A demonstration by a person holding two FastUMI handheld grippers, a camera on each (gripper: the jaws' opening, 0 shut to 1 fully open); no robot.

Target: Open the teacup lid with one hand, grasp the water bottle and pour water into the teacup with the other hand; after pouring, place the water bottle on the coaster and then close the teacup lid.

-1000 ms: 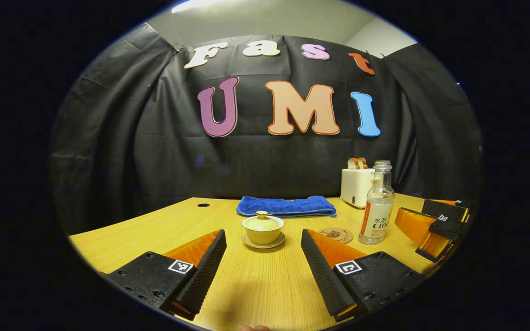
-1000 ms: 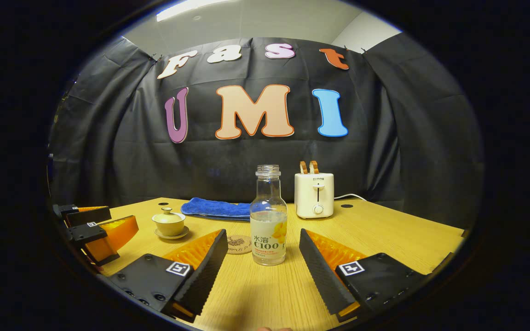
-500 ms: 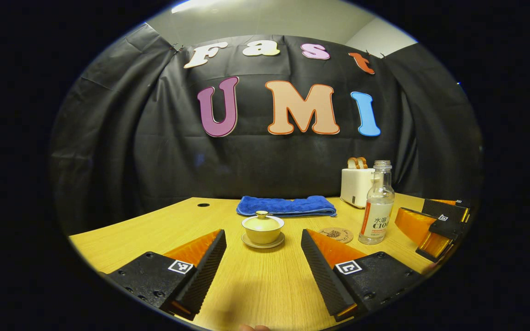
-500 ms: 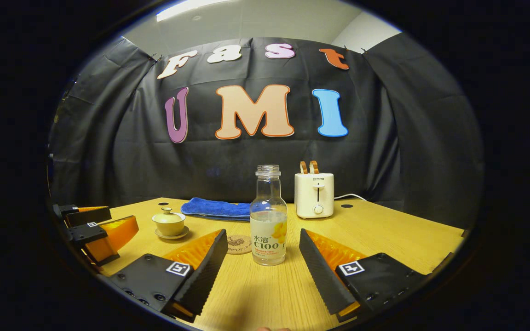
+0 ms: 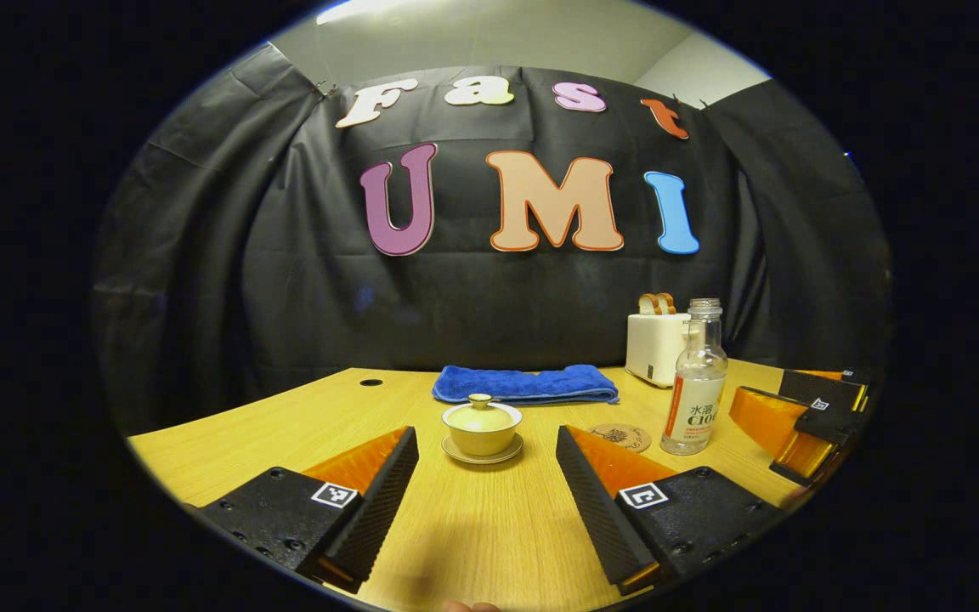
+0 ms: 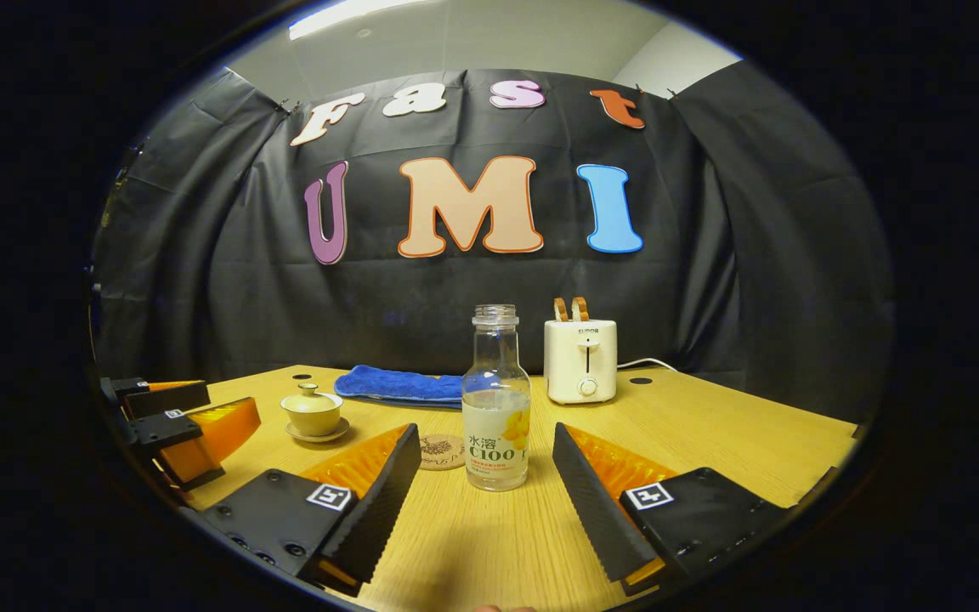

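A pale yellow teacup (image 5: 482, 429) with its lid on stands on a saucer on the wooden table, straight ahead of my left gripper (image 5: 487, 484), which is open and short of it. A clear uncapped water bottle (image 6: 496, 408), partly filled, stands upright in front of my right gripper (image 6: 487, 489), also open and short of it. A round brown coaster (image 6: 442, 451) lies just left of the bottle, between bottle and teacup (image 6: 313, 413). The bottle (image 5: 694, 388) and coaster (image 5: 621, 438) also show in the left gripper view, with the right gripper (image 5: 804, 416) at the right edge.
A folded blue towel (image 5: 525, 384) lies at the back of the table (image 5: 472, 527). A white toaster (image 6: 580, 359) with bread slices stands behind the bottle, its cord trailing right. The left gripper (image 6: 183, 425) shows at the left edge of the right gripper view.
The left gripper has shifted slightly, so the teacup sits a little lower and more to the left in its view. The right gripper has barely moved.
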